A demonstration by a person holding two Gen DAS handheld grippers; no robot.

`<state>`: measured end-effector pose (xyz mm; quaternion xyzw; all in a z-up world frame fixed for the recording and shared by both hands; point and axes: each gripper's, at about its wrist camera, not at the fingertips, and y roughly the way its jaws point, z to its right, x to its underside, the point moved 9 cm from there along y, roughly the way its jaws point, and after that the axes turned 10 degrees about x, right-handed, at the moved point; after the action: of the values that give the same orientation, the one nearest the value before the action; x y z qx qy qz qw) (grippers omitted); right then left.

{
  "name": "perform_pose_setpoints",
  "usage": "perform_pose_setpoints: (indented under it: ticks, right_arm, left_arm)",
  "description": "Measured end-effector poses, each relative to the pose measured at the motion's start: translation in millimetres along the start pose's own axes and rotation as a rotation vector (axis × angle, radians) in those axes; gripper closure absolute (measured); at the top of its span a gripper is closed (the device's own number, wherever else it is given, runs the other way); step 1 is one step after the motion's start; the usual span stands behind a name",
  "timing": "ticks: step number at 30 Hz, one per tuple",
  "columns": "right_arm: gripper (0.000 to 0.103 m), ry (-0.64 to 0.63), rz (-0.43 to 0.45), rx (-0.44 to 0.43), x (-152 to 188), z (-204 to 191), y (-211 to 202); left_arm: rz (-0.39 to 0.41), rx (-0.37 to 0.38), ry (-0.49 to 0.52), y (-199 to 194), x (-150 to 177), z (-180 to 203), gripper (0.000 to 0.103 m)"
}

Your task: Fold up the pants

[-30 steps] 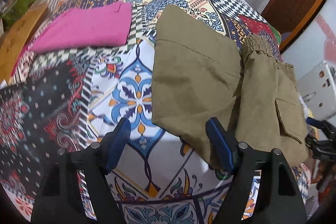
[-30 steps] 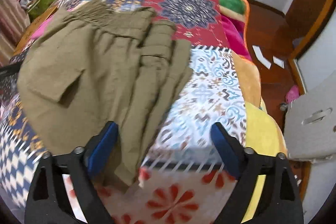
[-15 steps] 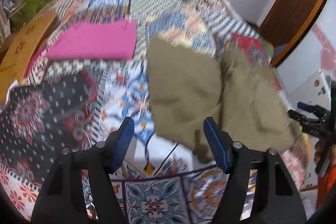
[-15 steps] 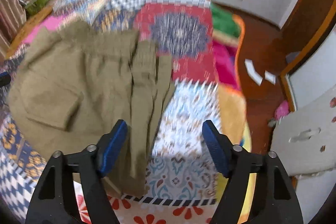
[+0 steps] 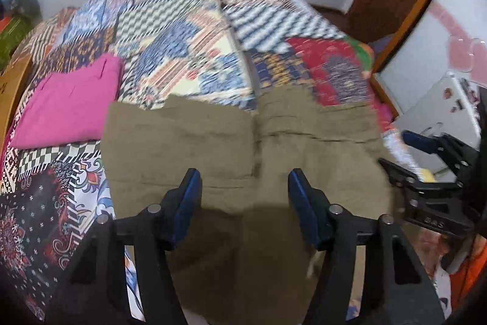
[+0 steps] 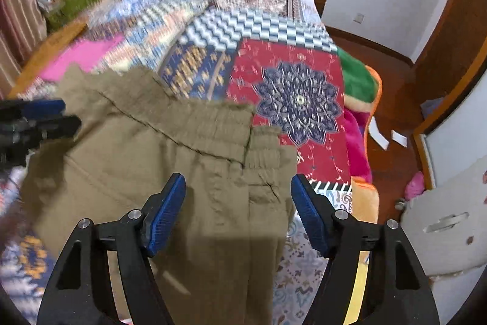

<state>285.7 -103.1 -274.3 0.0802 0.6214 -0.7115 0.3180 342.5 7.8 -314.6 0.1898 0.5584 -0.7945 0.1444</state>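
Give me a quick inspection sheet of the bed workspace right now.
Surface: patchwork quilt covering the bed.
Job's things: olive pants lying on the quilt, elastic waistband bunched, partly folded.
Clutter: folded pink garment beside the pants.
Grippers: left gripper open above the pants; right gripper open above the waistband area; neither holds cloth.
Cables: nothing seen.
Surroundings: white wall, wooden door frame, papers on the floor.

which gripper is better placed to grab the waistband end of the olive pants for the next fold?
Right, probably. The right gripper is open over the olive pants, their elastic waistband just ahead. The left gripper, also open, faces plain fabric.
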Motion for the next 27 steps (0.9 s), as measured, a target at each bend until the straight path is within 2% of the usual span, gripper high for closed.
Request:
perform_pose_setpoints:
  ticks: [3, 5, 8, 12, 15, 19, 22, 27]
  right_arm:
    - [0.036, -0.036, -0.016, 0.047, 11.6, 5.1, 5.7]
    - [0.036, -0.013, -0.018, 0.014, 17.4, 11.8, 6.1]
    - [0.035, 0.021, -0.029, 0.006, 21.5, 22.5, 5.5]
    - [0.035, 0.035, -0.029, 0.029, 24.6, 34.5, -1.9]
    - [0.033, 0.050, -0.005, 0.057, 26.5, 47.0, -16.5]
    - [0.031, 0.099, 0.004, 0.033, 27.6, 61.3, -31.3]
    - [0.022, 0.150, 0.010, -0.017, 28.9, 66.0, -38.9]
    - [0.022, 0.177, -0.018, -0.075, 38.1, 58.1, -34.4]
  left_arm:
    - [-0.012, 0.069, -0.051, 4.7, 2.9, -15.3, 0.040]
    - [-0.005, 0.070, -0.039, 0.6, 2.0, -20.0, 0.038]
    - [0.017, -0.005, 0.010, -7.2, -0.6, -26.2, 0.032]
    - [0.040, -0.031, -0.028, -19.5, -4.8, -41.5, 0.031]
    - [0.124, -0.142, -0.074, -48.1, -12.5, -63.6, 0.027]
    - [0.181, -0.095, -0.147, -83.6, -13.3, -85.3, 0.018]
    - [0.189, -0.078, -0.172, -97.2, -5.9, -95.6, 0.010]
    - [0.117, -0.042, -0.192, -77.8, 19.4, -97.1, 0.009]
